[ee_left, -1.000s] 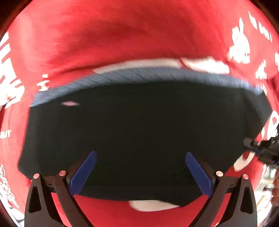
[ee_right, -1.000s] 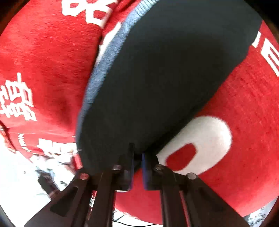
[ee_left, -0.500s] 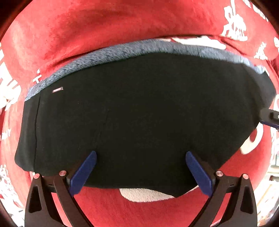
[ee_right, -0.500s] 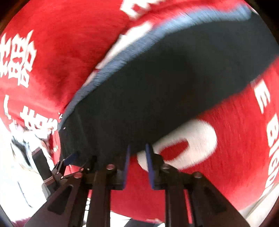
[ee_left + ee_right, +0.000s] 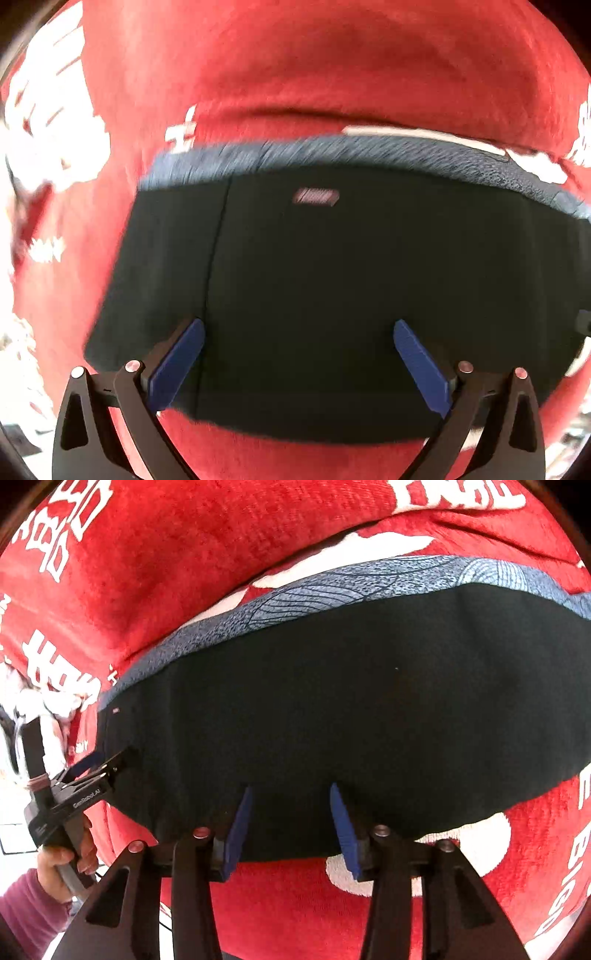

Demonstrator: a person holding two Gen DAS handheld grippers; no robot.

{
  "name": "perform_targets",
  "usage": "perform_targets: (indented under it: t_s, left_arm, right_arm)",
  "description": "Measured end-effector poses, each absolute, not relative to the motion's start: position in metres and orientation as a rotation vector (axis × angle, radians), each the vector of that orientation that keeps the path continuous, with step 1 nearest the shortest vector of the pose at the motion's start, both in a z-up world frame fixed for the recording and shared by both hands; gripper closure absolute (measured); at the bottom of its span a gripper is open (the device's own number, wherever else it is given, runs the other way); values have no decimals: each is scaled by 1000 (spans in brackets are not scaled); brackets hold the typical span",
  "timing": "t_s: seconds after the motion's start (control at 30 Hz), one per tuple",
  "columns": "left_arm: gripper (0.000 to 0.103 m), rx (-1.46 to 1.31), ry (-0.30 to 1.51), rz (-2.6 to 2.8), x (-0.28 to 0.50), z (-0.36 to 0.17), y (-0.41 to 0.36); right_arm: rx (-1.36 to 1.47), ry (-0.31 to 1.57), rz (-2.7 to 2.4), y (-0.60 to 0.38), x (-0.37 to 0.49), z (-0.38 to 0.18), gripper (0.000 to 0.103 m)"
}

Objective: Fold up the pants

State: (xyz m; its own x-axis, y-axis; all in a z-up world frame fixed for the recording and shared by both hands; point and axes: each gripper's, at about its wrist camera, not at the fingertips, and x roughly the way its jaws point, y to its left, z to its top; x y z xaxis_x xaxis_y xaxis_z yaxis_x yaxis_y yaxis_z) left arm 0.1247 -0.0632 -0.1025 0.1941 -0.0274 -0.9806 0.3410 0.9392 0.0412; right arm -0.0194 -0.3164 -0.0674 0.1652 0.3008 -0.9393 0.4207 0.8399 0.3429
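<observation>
Since a second ago the right gripper (image 5: 291,812) has let go of the folded black fabric pants (image 5: 369,709): its blue-padded jaws, pinched on the near hem back then, have just been opening and now stand apart with nothing pressed between them, the hem lying under the gap. From the left wrist view the pants have slid rightward, and a small label patch (image 5: 316,196) now sits near the middle. Lying flat on the red plush blanket with white lettering (image 5: 155,565), the pants show a blue-grey patterned waistband (image 5: 369,579) along the far edge. Above them, the left gripper (image 5: 297,354) hangs wide open, holding nothing.
</observation>
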Motion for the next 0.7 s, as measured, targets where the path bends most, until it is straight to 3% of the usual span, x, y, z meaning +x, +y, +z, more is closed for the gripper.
perform_targets:
  t_s: [0.27,0.53,0.7]
  left_arm:
    - [0,306,1252,-236,111,-74,-38]
    - [0,-47,1241,-77,143,-61,69]
    - [0,-307,1290,-274,162,-63,109]
  right_arm:
    - [461,1544,-89,-295,0,-66,42]
    - [335,1517,51,-252,22,-36,41]
    - [346,1524,127,-226,51,-36,41]
